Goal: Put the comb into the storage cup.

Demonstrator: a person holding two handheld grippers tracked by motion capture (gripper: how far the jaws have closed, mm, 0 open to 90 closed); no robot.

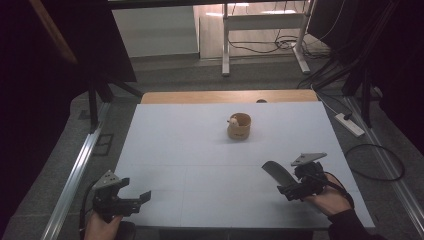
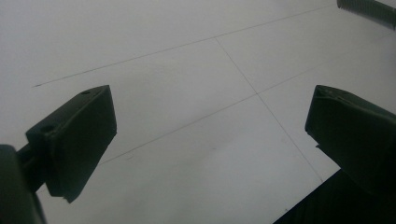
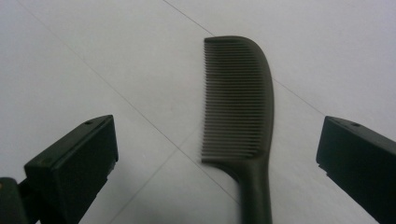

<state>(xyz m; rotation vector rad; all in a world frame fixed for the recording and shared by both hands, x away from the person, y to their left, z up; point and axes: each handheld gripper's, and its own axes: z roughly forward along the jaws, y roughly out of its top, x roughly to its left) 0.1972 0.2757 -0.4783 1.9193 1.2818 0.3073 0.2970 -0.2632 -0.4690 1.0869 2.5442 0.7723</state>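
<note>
A wooden cup [image 1: 239,126] is standing alone at the table's [image 1: 200,150] far middle; a dark comb [image 1: 276,173] is lying near right; bare surface is stretching between them.

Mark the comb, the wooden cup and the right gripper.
comb [image 3: 240,100], right gripper view, middle of the teeth.
wooden cup [image 1: 240,131], high view, outer wall.
right gripper [image 3: 217,154], right gripper view, midway between its open jaws.

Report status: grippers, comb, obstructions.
Right gripper open, jaws either side of the comb, not touching. Left gripper open, empty, over bare table. Comb flat on table. Wooden cup far off, nothing in the way.
</note>
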